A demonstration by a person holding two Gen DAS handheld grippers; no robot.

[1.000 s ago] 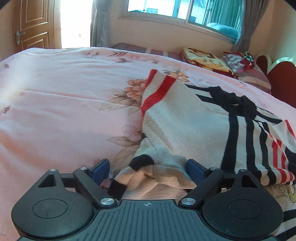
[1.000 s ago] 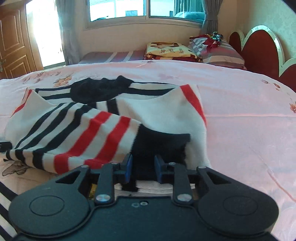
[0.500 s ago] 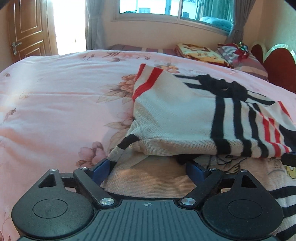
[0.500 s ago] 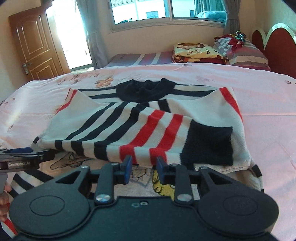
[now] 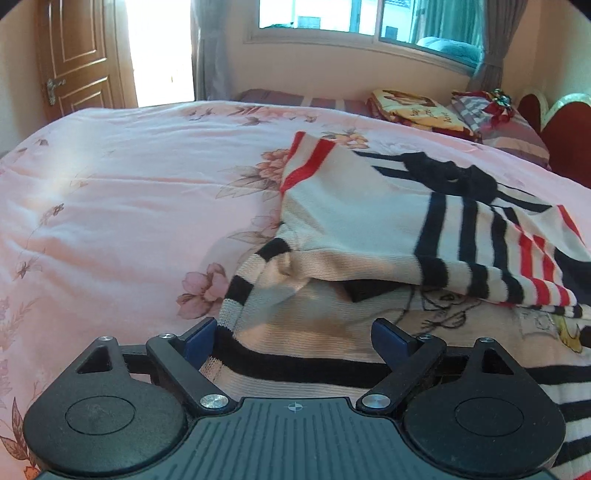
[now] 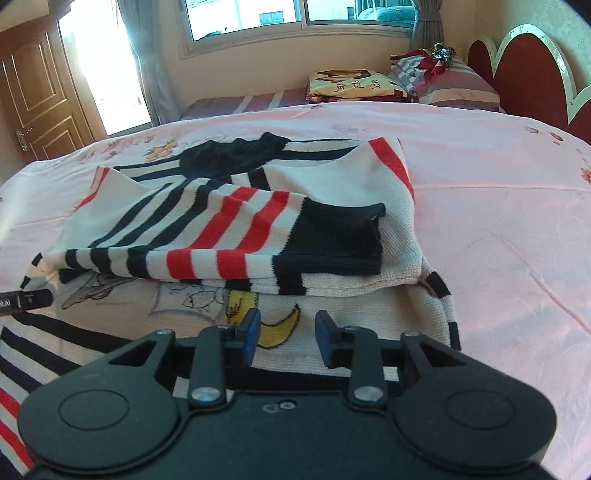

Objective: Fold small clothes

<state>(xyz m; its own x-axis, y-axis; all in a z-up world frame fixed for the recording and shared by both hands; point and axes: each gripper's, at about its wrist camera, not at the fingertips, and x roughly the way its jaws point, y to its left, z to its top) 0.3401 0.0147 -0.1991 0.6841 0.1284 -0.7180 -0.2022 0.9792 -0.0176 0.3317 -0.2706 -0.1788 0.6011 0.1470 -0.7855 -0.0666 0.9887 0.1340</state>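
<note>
Item 1. Striped knit sweater [image 6: 236, 236]: cream ground with black and red bands, a black neck section at its far end. It lies on the pink floral bedspread [image 5: 122, 206], roughly at the middle of the bed. Both sleeves are folded in over the body, their striped cuffs overlapping; one black cuff [image 6: 332, 243] sits on top, toward the sweater's right side. Below the folded sleeves, the sweater's front shows a line-drawn cartoon print with a yellow crescent shape [image 6: 277, 328]. The lower hem, with black stripes, lies nearest both cameras.

Item 2. Left gripper [image 5: 295, 334]: fingers spread wide, blue pads apart, nothing between them. It hovers low over the sweater's near left corner, the left pad [image 5: 201, 338] just beside the sweater's side edge. In the right wrist view a dark part of this gripper [image 6: 26, 301] shows at the sweater's left edge.

Item 3. Right gripper [image 6: 286, 334]: fingers parted with a moderate gap, holding nothing. It sits over the sweater's lower front, just short of the yellow print.

Item 4. Surroundings, placed from the sweater: folded blankets and pillows [image 6: 373, 86] beyond it at the head of the bed; red headboard [image 6: 528, 70] far right; window [image 6: 295, 14] behind; wooden door [image 5: 77, 62] far left.
</note>
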